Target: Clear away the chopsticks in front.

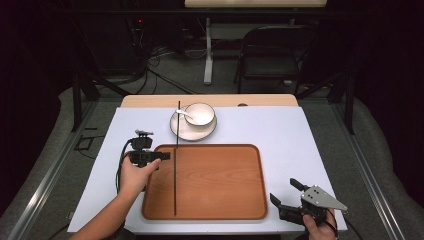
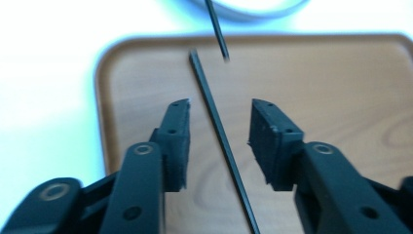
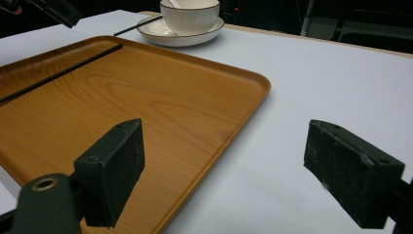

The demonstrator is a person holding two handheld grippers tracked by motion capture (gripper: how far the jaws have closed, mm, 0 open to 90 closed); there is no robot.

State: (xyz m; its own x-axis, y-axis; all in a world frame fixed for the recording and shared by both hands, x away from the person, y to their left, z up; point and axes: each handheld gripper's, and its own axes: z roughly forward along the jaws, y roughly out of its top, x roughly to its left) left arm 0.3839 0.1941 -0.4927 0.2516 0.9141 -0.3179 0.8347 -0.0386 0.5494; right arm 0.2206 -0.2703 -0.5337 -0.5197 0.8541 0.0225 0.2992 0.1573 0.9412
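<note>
Evidently the black chopstick point(image 1: 175, 180) lay flat along the left part of the wooden tray point(image 1: 220, 200), set down there lengthwise. The left gripper point(image 2: 219, 126) hovered above it, jaws apart on either side and pressing nothing. A second chopstick point(image 1: 178, 117) leaned on the saucer point(image 1: 184, 131) under the bowl point(image 1: 199, 114). The right gripper point(image 1: 285, 192) waited wide open and empty over the desk point(image 1: 290, 135).

Tray point(image 1: 215, 185) right half bare, open approach. Chopstick point(image 1: 175, 185) lies along its left side; second chopstick point(image 1: 178, 122) and plate point(image 1: 193, 131) with bowl point(image 1: 200, 113) block the far desk point(image 1: 280, 130) edge.
</note>
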